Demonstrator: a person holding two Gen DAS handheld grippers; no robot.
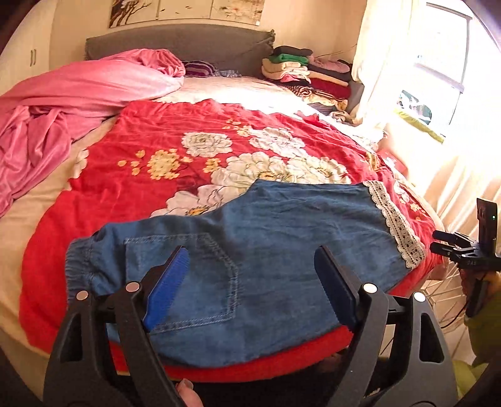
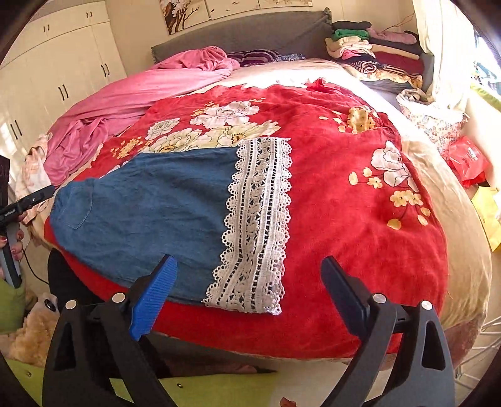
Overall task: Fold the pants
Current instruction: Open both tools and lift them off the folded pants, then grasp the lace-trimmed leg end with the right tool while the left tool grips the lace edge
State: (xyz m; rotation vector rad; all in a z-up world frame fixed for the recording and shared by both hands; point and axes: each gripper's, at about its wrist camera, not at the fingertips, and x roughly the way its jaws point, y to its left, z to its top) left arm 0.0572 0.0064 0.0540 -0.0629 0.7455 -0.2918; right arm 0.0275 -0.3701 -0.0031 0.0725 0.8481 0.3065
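On the red blanket [image 1: 141, 162] lie the blue pants [image 1: 266, 250], lace hem [image 2: 260, 219] at 3 o'clock. Left tool [image 1: 250, 281] and right tool [image 2: 250, 291] hover wide apart, holding nothing.

A red blanket [image 1: 150, 175] with big white and yellow flowers covers the near part of the bed. A crumpled pink sheet [image 1: 72, 103] lies on its left side, touching the grey headboard [image 1: 188, 43]. In the far right corner, beside the headboard, stands a pile of folded clothes [image 1: 300, 67] in green, cream, pink and dark red. Paintings [image 2: 225, 9] hang on the wall above. White wardrobe doors [image 2: 56, 69] with dark handles stand at the left. A red plastic bag [image 2: 468, 161] lies at the right edge of the bed, near a bright curtain [image 1: 385, 62]
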